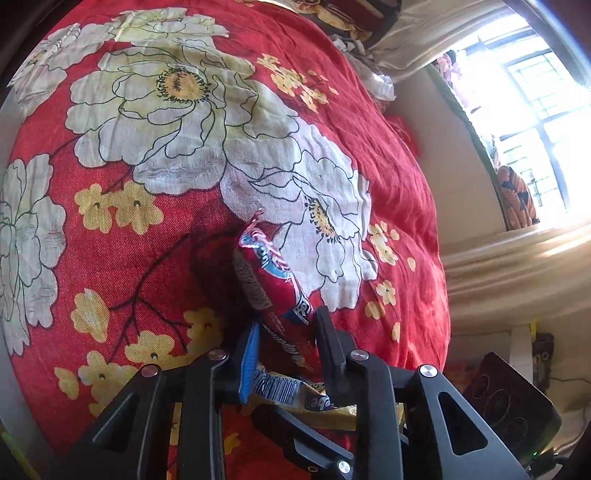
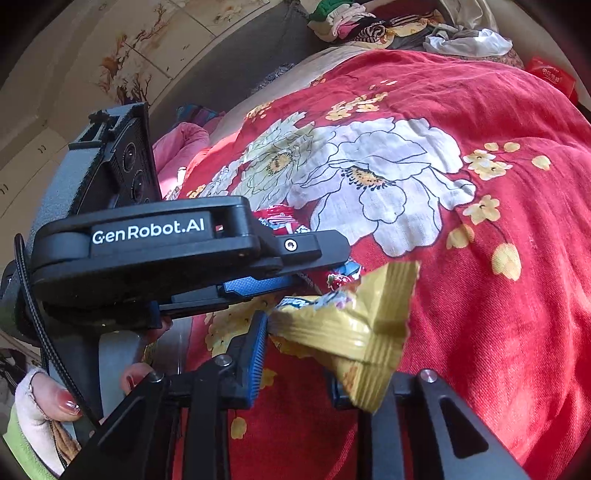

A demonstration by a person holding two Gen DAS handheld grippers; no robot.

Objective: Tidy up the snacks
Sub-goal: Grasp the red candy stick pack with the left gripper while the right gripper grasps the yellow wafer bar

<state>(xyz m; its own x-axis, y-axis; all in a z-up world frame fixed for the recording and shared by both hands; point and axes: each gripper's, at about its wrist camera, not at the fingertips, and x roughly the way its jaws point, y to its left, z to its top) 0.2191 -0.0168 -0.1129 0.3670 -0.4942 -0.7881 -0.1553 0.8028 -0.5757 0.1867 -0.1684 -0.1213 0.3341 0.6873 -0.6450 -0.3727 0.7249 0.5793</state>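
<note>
My left gripper (image 1: 284,332) is shut on a red snack packet (image 1: 269,280) that sticks out forward over the red flowered bedspread (image 1: 155,236). A yellow snack packet (image 1: 295,391) lies under its fingers. In the right wrist view my right gripper (image 2: 299,354) is shut on that yellow snack packet (image 2: 354,332), held just above the bedspread (image 2: 480,295). The left gripper (image 2: 295,258) crosses from the left, right above it, with the red packet (image 2: 275,218) partly hidden behind its body.
The bed's right edge drops to a beige wall (image 1: 461,177) and a bright window (image 1: 535,110). A pile of clothes (image 2: 388,26) lies at the head of the bed. A pink cloth (image 2: 181,147) lies at the left. A hand (image 2: 62,402) holds the left gripper.
</note>
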